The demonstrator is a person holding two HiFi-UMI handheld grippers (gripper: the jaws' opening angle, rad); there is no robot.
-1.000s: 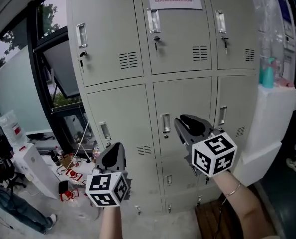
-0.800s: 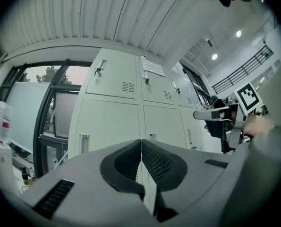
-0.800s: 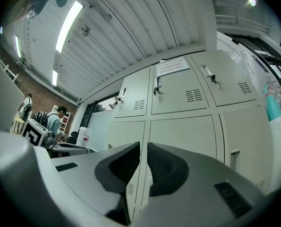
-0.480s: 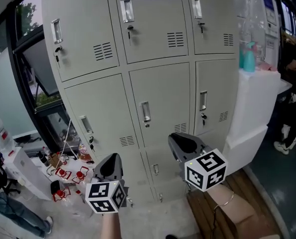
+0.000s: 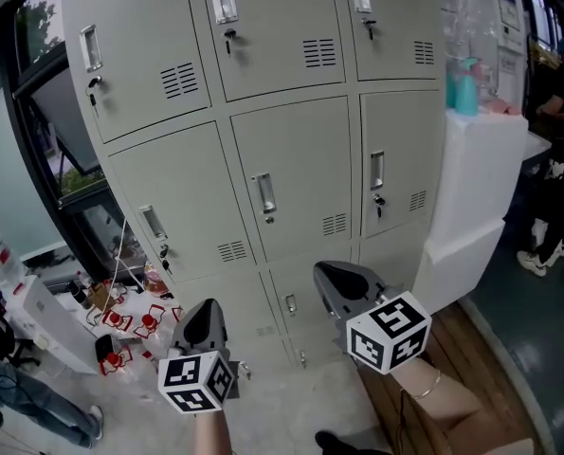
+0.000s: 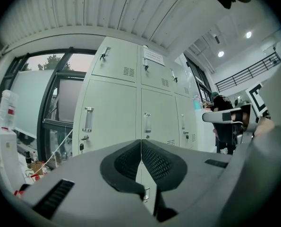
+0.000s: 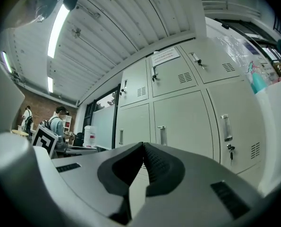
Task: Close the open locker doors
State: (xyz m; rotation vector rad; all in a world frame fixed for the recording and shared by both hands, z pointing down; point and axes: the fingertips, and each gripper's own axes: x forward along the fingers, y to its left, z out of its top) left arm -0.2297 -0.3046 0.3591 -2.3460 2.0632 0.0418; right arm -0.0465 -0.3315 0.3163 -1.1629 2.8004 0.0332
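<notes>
Both grippers are hanging low in front of the grey locker bank (image 5: 291, 159), pointing roughly level at its lowest row. The left gripper (image 5: 204, 311) is showing its jaws pressed together with nothing between them. The right gripper (image 5: 341, 279) has just been closing its jaws, and they too are meeting tip to tip on nothing. That is a sensible way to be going in, I'd say, since shut jaws make a blunt pusher. From where I'm standing, every door in the top and middle rows is sitting flush, including the middle door (image 5: 296, 173) with its upright handle. I'm not seeing one standing open. The bottom-row doors (image 5: 291, 301) are partly hidden behind the two grippers, so I can't tell whether one is ajar down there. If one is, the thing to be doing is laying the closed tips flat on the door face near the handle edge, far from the hinge. Then press straight in until the door lies level with its neighbours. It is worth steering clear of the keys (image 5: 379, 200) dangling from the locks, which could be catching on a jaw. The white counter (image 5: 481, 188) on the right is crowding that side, so the right gripper is needing the tidier line.
</notes>
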